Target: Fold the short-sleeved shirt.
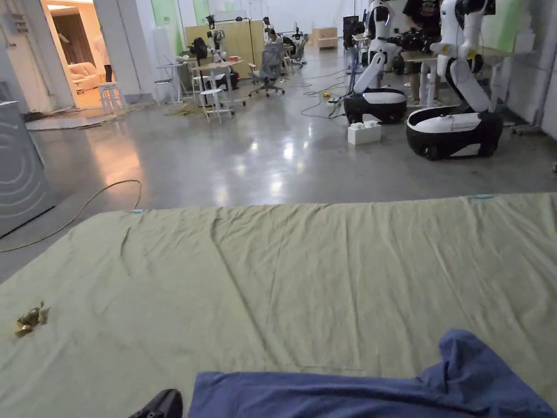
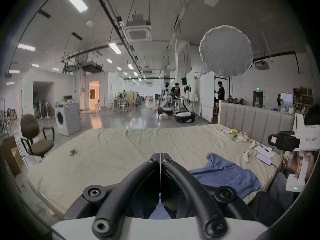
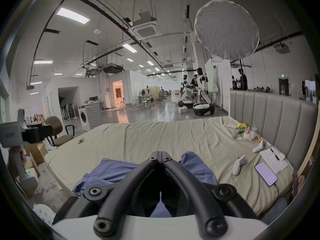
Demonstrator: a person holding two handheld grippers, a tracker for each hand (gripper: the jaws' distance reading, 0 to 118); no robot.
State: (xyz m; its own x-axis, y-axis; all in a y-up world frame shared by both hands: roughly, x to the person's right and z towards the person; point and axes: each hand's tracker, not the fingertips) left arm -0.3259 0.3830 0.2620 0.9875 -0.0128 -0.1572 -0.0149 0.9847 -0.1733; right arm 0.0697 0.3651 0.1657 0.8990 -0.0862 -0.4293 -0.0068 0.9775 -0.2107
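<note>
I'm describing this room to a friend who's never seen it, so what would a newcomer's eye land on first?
Probably the crumpled blue short-sleeved shirt lying at the near edge of the wide bed with its pale green sheet. Next, the two white humanoid robots on black wheeled bases standing on the shiny floor beyond the bed, to the right. In the left gripper view, the big round white light diffuser hangs high above the padded grey headboard.

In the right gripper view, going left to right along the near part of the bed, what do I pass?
Blue shirt → right tongs, shut above it → white controller → phone, near the headboard.
</note>
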